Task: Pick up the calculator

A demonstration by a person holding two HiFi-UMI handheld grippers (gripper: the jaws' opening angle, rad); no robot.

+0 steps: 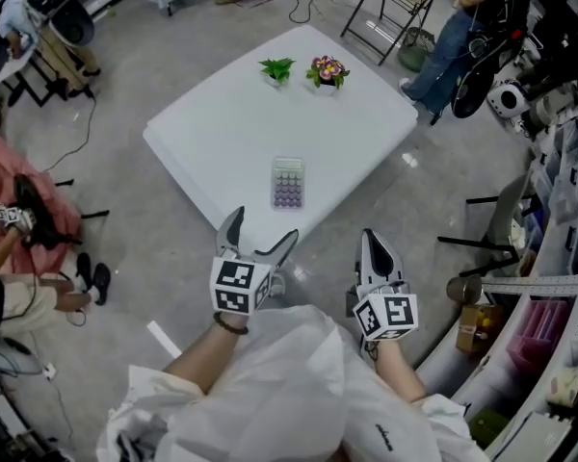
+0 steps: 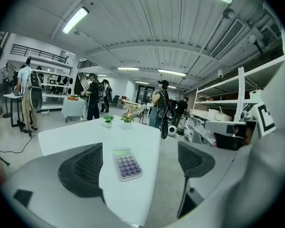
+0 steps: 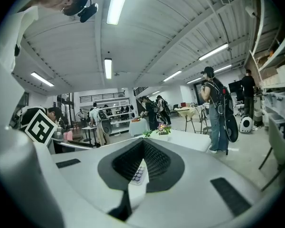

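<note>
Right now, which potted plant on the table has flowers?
The flowering plant, at the right in the head view, with pink and yellow blooms; the green plant beside it shows only leaves.

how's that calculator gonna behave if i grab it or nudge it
The calculator looks like a thin rigid slab, so it probably won't flex or roll. It lies flat on the smooth white table, so a nudge would likely slide it rather than tip it. Its low edges may leave little to pinch, and it looks light for its size.
</note>
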